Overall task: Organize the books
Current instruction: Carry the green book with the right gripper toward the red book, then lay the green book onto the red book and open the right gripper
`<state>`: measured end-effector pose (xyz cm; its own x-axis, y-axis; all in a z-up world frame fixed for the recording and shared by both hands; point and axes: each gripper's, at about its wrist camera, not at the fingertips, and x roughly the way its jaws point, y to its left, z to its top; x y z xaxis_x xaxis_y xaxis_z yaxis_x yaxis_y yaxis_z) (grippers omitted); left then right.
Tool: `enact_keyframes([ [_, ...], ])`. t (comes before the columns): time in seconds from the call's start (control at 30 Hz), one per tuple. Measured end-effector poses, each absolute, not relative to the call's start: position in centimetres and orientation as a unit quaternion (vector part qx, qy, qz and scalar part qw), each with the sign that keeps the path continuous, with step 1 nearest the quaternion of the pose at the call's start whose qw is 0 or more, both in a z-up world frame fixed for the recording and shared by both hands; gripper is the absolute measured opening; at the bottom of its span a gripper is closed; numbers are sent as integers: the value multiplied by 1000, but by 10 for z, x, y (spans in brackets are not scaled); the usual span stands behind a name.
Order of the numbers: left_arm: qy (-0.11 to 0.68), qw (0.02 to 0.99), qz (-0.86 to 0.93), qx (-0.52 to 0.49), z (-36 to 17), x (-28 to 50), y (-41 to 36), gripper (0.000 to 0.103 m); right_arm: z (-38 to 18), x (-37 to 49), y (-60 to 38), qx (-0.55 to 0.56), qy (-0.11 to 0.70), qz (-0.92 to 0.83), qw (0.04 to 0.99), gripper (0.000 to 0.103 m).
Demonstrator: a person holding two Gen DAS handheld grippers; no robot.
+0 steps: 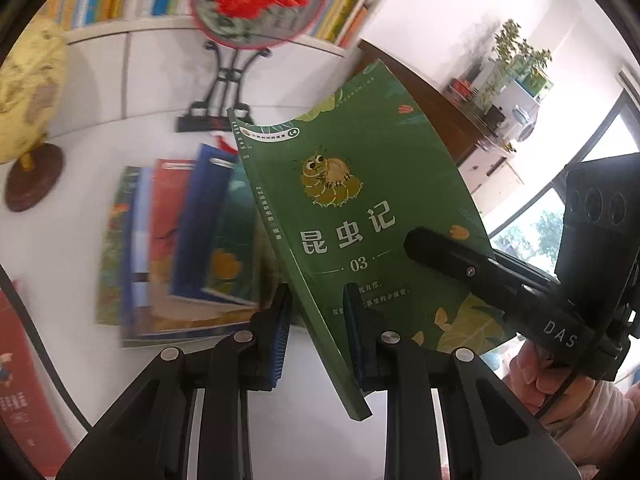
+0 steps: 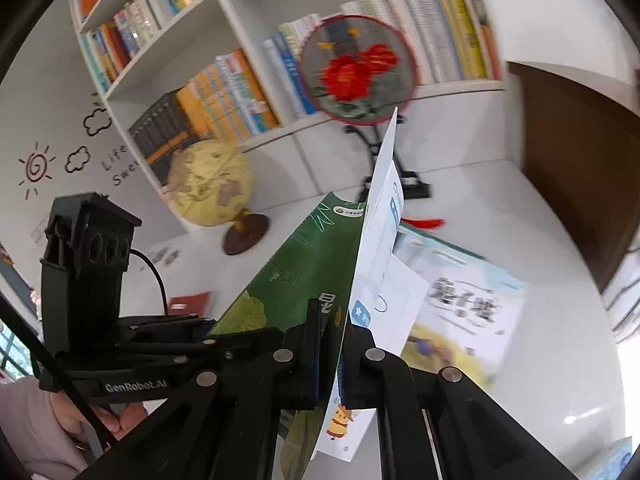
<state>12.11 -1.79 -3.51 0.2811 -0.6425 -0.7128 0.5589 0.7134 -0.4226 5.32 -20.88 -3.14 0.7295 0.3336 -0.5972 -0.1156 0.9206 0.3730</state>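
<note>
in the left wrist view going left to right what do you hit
red book → globe → fanned pile of books → green book held up in the left gripper → right gripper pinching its cover → plant

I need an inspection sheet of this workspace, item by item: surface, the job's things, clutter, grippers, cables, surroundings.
Surface: white table, glossy.
Job's things: green book held off the table, tilted; fanned pile of books lying flat; pale blue book flat.
Clutter: globe; round flower fan on a black stand; red booklet.
Grippers: left gripper jaws closed on the green book's spine edge; right gripper jaws shut on its cover edge.
Cables: black cable behind the left gripper.
Surroundings: white bookshelf full of books; plants; window.
</note>
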Motion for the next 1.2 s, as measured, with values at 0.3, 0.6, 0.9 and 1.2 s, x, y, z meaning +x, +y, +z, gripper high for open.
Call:
enact_keyframes([
  [0.3, 454, 821, -337, -84, -31, 126, 75, 22, -16, 75, -130, 171, 337, 176, 909, 6],
  [0.6, 454, 829, -302, -123, -41, 132, 165, 24, -12, 101, -39, 154, 346, 217, 899, 6],
  [0.9, 434, 829, -299, -189, -52, 132, 252, 22, -14, 118, 57, 129, 355, 259, 889, 6],
  [1.2, 435, 859, -233, -137, -59, 133, 302, 22, -31, 130, 135, 124, 384, 309, 861, 2],
])
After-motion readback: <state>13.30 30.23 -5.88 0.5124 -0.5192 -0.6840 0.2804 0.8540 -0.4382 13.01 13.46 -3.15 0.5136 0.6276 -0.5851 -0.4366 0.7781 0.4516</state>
